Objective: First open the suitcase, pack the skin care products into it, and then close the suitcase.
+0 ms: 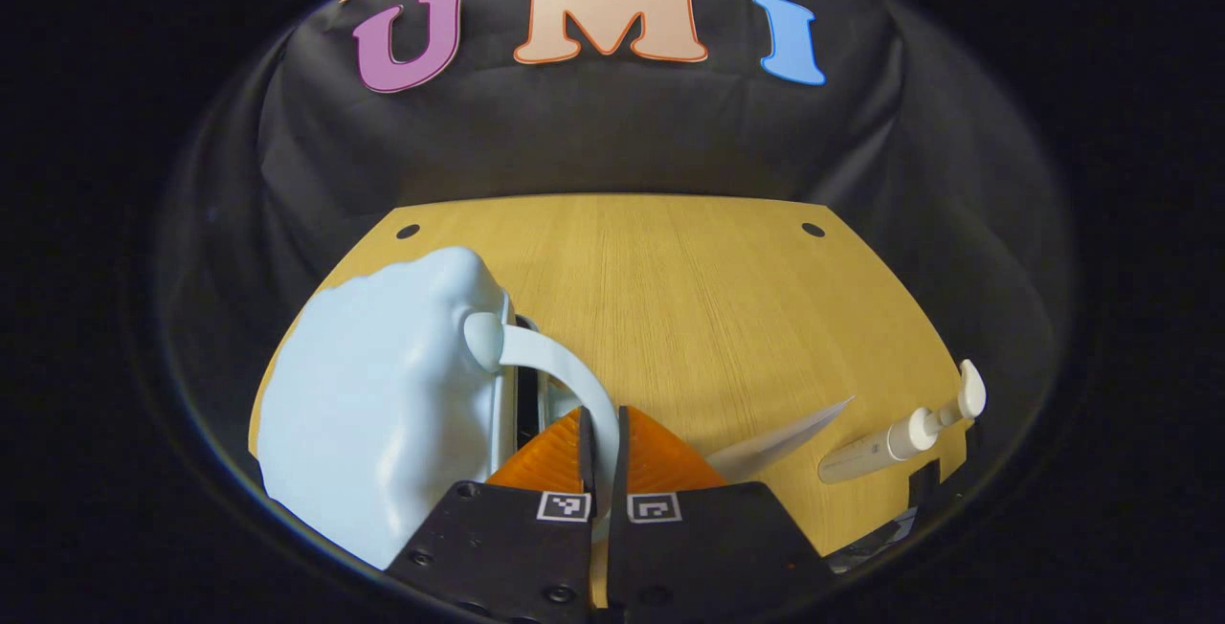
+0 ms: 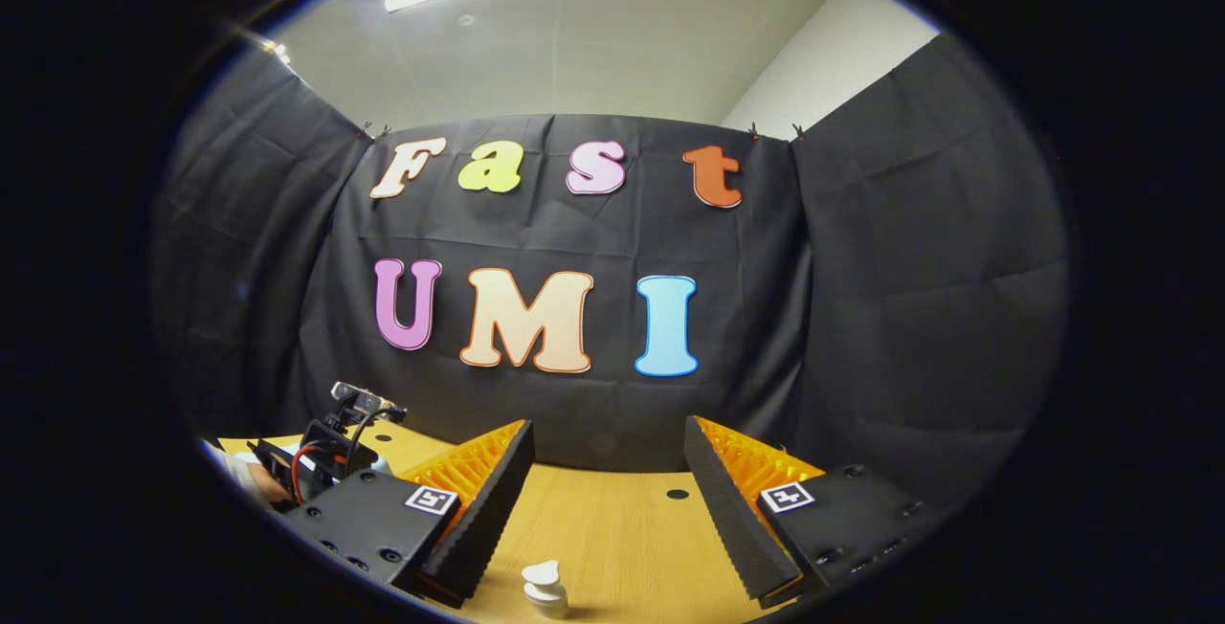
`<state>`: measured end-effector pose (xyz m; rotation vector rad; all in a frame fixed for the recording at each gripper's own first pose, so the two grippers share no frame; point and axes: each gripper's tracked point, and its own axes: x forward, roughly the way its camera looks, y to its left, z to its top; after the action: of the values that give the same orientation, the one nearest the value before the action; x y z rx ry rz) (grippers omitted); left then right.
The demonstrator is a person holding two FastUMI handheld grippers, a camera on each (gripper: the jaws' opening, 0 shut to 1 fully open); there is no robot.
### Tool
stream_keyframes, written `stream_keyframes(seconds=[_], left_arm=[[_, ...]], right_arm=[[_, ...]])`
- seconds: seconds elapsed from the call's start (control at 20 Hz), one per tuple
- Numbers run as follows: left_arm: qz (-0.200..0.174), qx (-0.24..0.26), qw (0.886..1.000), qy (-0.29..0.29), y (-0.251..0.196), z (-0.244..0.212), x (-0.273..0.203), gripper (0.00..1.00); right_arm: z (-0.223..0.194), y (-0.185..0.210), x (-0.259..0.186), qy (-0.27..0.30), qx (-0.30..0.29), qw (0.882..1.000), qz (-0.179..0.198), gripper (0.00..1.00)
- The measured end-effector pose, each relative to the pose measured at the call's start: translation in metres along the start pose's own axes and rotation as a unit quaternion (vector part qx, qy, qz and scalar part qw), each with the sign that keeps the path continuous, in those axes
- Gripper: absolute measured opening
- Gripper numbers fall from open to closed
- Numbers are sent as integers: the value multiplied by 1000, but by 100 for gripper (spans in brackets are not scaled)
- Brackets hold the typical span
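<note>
L jaws tight on suitcase handle [image 1: 574,380] — R jaws wide, empty.

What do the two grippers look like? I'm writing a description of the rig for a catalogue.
Each gripper, left and right, has black bodies with screws, a small black-and-white square marker on each side, and wedge-shaped ribbed orange fingers faced with black toothed pads. In the right gripper view, the other gripper carries a small camera with black and red cables.
</note>
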<state>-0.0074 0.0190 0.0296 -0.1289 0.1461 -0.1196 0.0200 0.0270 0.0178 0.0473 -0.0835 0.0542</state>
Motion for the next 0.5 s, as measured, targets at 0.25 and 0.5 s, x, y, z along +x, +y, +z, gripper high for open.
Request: stream_keyframes(seconds=[0.25, 0.5], left_arm=[[0, 22, 1000, 3, 12, 20, -12, 0], [-16, 16, 1000, -10, 24, 39, -38, 0]], right_arm=[[8, 6, -5, -19, 10, 1000, 0, 98], [0, 21, 5, -12, 18, 1000, 15, 98]])
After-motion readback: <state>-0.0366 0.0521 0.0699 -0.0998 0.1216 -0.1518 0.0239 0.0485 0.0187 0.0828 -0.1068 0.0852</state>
